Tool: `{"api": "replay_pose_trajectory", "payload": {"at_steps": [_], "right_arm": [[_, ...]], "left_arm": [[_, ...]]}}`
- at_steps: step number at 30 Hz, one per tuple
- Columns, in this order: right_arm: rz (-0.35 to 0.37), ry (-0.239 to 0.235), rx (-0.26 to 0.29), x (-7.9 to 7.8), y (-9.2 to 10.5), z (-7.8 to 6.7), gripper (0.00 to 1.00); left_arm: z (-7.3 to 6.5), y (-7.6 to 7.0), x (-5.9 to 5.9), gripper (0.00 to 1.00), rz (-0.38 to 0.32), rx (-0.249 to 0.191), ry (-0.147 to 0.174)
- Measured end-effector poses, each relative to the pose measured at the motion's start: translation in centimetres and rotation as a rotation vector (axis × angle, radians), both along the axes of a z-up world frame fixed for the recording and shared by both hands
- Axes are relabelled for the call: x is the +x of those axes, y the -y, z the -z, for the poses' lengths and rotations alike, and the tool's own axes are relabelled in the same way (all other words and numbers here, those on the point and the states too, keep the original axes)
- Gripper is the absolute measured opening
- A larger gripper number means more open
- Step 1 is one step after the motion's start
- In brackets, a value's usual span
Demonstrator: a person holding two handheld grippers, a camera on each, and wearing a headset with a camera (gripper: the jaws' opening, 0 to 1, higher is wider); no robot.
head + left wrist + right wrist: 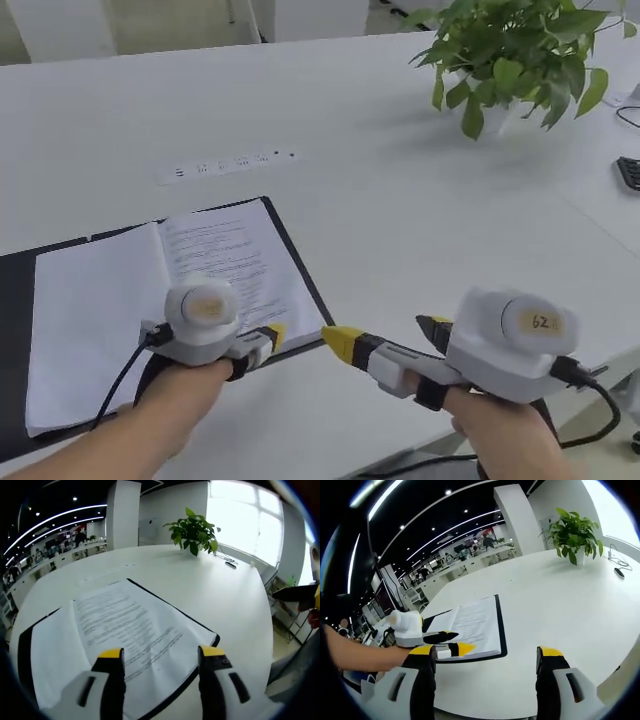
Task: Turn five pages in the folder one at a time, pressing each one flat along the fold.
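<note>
A leafy potted plant (520, 50) stands at the far right of the white table (420, 230), well apart from a flush socket strip (225, 163)

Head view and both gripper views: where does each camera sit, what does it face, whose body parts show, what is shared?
Head view: on headset, looking down at the folder; both hands show.
Left gripper view: on the left gripper, facing the folder; its fingers show.
Right gripper view: on the right gripper, facing the folder; the left arm shows.
Shared: folder, plant.

The folder (12, 330) runs off the left edge of the frame, its print (225, 255) too small to read; the top edge crops the plant (520, 50)
</note>
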State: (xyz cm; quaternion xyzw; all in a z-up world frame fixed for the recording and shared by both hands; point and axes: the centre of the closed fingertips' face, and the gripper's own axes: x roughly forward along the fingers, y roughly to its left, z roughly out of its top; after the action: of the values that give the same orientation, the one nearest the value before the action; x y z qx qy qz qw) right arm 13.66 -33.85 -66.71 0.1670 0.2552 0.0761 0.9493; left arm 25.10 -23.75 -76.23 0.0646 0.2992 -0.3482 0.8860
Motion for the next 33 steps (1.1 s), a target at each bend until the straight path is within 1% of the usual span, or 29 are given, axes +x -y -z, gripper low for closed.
{"api": "replay_pose_trajectory", "payload": {"at_steps": [1, 2, 4, 5, 6, 7, 8, 9, 11, 13, 14, 15, 16, 20, 22, 25, 26, 27, 28, 30, 33], "right_arm": [[0.001, 0.000, -0.001, 0.0, 0.0, 0.0, 0.82], [0.003, 0.000, 0.000, 0.0, 0.1, 0.0, 0.82], [0.006, -0.002, 0.001, 0.0, 0.1, 0.0, 0.82], [0.008, -0.002, 0.000, 0.0, 0.2, 0.1, 0.82], [0.009, -0.001, 0.001, 0.0, 0.2, 0.0, 0.82], [0.010, -0.002, 0.004, 0.0, 0.2, 0.0, 0.82], [0.011, -0.003, 0.003, 0.0, 0.2, 0.1, 0.82], [0.012, -0.005, 0.002, 0.0, 0.2, 0.1, 0.82], [0.012, -0.008, 0.003, 0.0, 0.2, 0.2, 0.81], [0.009, -0.013, 0.004, 0.0, 0.2, 0.3, 0.81], [0.008, -0.013, 0.003, 0.0, 0.1, 0.3, 0.81], [0.008, -0.014, 0.001, 0.0, 0.1, 0.3, 0.81], [0.008, -0.015, 0.003, 0.0, 0.1, 0.3, 0.81], [0.005, -0.020, 0.005, 0.1, 0.0, 0.5, 0.80], [0.004, -0.024, 0.007, 0.1, 0.0, 0.5, 0.80], [0.000, -0.024, 0.010, 0.2, -0.1, 0.6, 0.80], [-0.003, -0.029, 0.011, 0.2, -0.2, 0.6, 0.80], [-0.004, -0.029, 0.011, 0.2, -0.2, 0.6, 0.80], [-0.005, -0.030, 0.010, 0.2, -0.2, 0.7, 0.80], [-0.006, -0.030, 0.013, 0.3, -0.3, 0.7, 0.80], [-0.009, -0.036, 0.015, 0.3, -0.4, 0.8, 0.80]], "left_arm": [[0.2, 0.2, 0.1, 0.56, -0.009, -0.007, -0.005], [0.3, 0.3, 0.3, 0.55, -0.015, -0.007, -0.003], [0.9, 0.6, 0.2, 0.52, -0.013, -0.004, -0.008], [1.2, 0.7, 0.2, 0.51, -0.010, 0.006, -0.012], [1.5, 0.7, 0.1, 0.49, -0.010, 0.019, -0.014], [2.2, 0.2, 0.0, 0.47, -0.015, 0.070, -0.010], [2.0, 0.1, 0.4, 0.45, 0.014, 0.103, 0.053], [2.3, 0.5, 0.1, 0.44, 0.003, 0.073, 0.032], [2.1, 0.3, 0.4, 0.43, -0.018, 0.056, 0.042], [2.1, 0.0, 0.5, 0.40, -0.023, 0.053, 0.058], [2.1, 0.0, 0.5, 0.40, -0.024, 0.046, 0.060], [2.1, 0.0, 0.5, 0.40, -0.016, 0.051, 0.072], [2.1, 0.0, 0.6, 0.39, -0.018, 0.048, 0.070], [2.1, -0.2, 0.7, 0.36, -0.014, 0.048, 0.080], [2.1, -0.3, 0.7, 0.32, -0.008, 0.044, 0.086], [2.1, -0.5, 0.9, 0.23, -0.012, 0.039, 0.096], [2.0, -0.8, 1.1, 0.18, -0.019, 0.047, 0.110], [2.1, -1.2, 1.2, 0.10, -0.024, 0.060, 0.111], [2.1, -1.2, 1.3, 0.09, -0.020, 0.052, 0.112], [2.1, -1.2, 1.3, 0.08, 0.005, 0.072, 0.128], [2.1, -1.4, 1.5, 0.05, -0.009, 0.066, 0.126]]}}
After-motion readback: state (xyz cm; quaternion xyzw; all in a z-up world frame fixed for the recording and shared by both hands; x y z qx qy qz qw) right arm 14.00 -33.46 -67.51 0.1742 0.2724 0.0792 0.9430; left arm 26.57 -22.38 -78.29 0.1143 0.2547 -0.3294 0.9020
